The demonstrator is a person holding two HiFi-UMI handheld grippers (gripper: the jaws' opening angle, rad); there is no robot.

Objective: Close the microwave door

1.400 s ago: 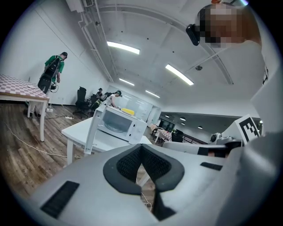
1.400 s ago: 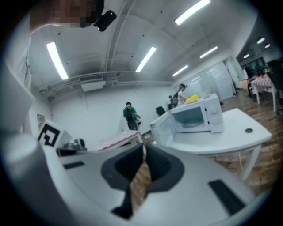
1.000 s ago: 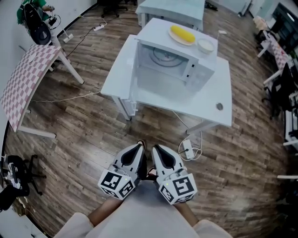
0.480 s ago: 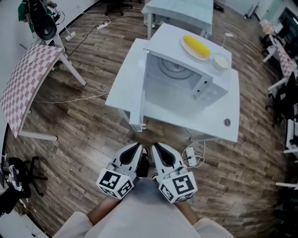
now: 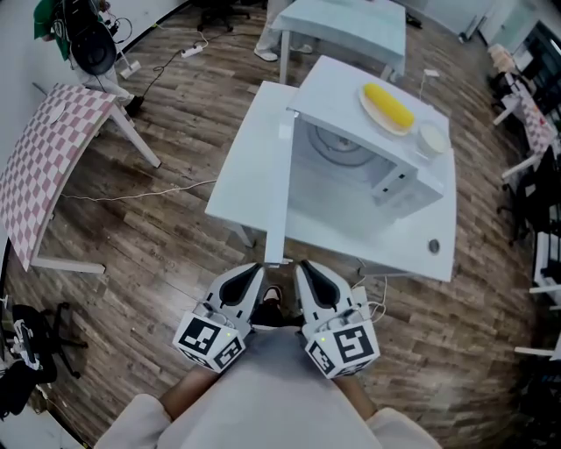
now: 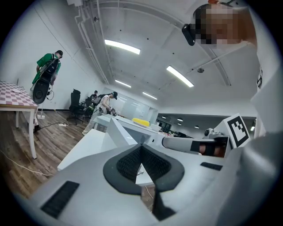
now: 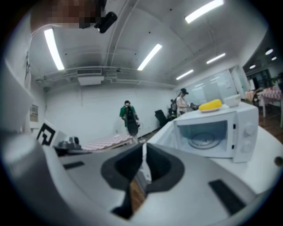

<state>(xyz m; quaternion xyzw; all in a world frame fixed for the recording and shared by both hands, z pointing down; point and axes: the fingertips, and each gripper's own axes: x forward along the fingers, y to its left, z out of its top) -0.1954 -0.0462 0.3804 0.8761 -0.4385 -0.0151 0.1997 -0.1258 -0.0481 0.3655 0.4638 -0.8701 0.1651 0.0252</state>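
Note:
A white microwave (image 5: 372,171) stands on a white table (image 5: 245,167), its cavity and glass turntable in sight. Its door (image 5: 279,188) is swung open to the left and reaches the table's near edge. On top lie a plate with a yellow corn cob (image 5: 388,107) and a small white bowl (image 5: 431,138). My left gripper (image 5: 254,274) and right gripper (image 5: 308,270) hang side by side close to my body, just short of the table edge, both shut and holding nothing. The right gripper view shows the open microwave (image 7: 216,132) ahead to the right.
A checkered table (image 5: 44,158) stands at the left and another white table (image 5: 346,22) behind. A power strip (image 5: 359,294) and cables lie on the wooden floor by my feet. A small round thing (image 5: 433,246) sits on the table's right. People stand far off.
I have come closer to the table, so the microwave and its open door sit nearer the grippers. Both grippers stay shut by my body.

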